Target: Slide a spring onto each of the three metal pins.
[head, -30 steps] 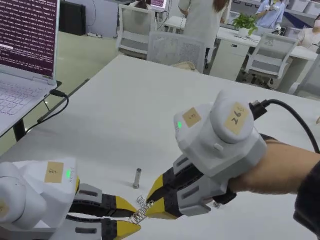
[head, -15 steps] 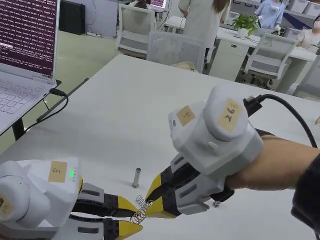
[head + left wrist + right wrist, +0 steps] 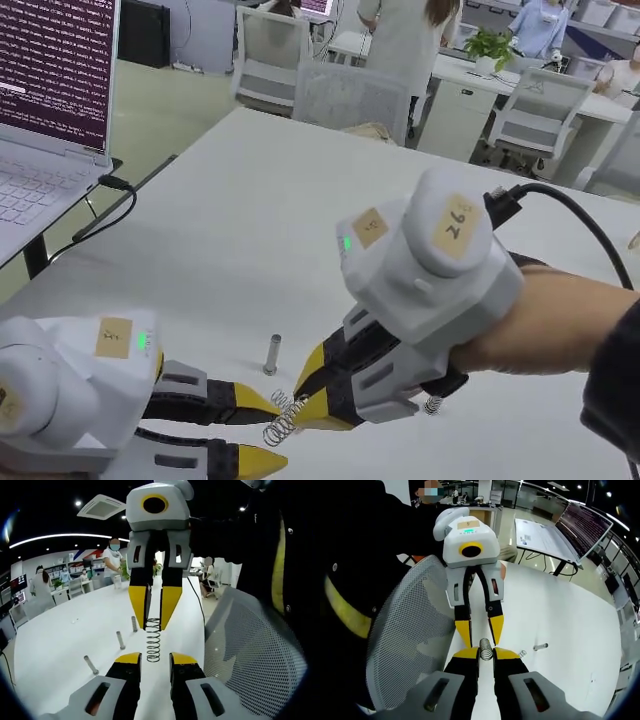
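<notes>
The white table carries 3 upright metal pins, 1 sleeved by a spring.

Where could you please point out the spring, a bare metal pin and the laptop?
spring [image 3: 153, 641], left gripper view, its middle coils.
metal pin [image 3: 273, 356], head view, middle of its shaft.
laptop [image 3: 55, 70], head view, on its screen.

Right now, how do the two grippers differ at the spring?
The right gripper is shut on the spring; the left gripper is open, jaws apart around its other end. In head view the right gripper slants down from the right, the left gripper sits at lower left. Both are yellow-tipped.
</notes>
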The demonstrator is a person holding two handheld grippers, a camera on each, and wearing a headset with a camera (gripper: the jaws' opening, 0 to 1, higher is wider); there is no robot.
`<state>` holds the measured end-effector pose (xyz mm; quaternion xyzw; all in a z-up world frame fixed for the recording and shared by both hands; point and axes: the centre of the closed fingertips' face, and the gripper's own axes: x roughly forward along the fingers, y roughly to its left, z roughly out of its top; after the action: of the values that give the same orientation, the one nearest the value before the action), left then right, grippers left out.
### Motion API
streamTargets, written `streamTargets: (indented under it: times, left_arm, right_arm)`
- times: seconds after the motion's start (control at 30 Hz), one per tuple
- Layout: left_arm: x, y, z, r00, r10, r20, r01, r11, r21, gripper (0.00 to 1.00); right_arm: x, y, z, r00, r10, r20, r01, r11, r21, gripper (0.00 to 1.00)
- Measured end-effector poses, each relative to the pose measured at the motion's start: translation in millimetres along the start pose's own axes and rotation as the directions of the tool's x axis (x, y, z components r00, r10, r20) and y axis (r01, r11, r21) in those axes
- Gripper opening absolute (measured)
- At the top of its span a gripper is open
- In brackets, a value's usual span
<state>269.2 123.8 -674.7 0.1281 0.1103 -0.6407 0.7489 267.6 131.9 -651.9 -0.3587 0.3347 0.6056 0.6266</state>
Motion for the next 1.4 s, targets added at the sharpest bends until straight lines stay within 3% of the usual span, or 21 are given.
streamTargets:
  times: [0.3, 0.53, 0.97, 1.4]
  left_arm:
    - [-10.0, 7.6, 1.5, 0.9987, 0.038, 0.033, -0.037, 0.999, -0.034, 0.21]
    - [-14.9, 12.8, -1.0, 0.9966, 0.074, 0.037, -0.072, 0.996, -0.053, 0.29]
    - [-21.8, 23.4, -10.3, 0.9900, 0.140, 0.020, -0.137, 0.986, -0.091, 0.49]
    - [-30.9, 33.0, -19.6, 0.9790, 0.204, -0.004, -0.203, 0.971, -0.128, 0.66]
  right_arm:
    - [-14.4, -12.7, -17.5, 0.9989, -0.030, -0.036, 0.031, 0.999, 0.027, 0.07]
    - [-30.7, -26.4, -34.0, 0.9957, -0.068, -0.063, 0.072, 0.996, 0.058, 0.07]
    - [-49.7, -45.6, -52.7, 0.9894, -0.115, -0.088, 0.124, 0.987, 0.104, 0.07]
    - [-61.7, -70.4, -74.3, 0.9762, -0.140, -0.166, 0.160, 0.980, 0.115, 0.07]
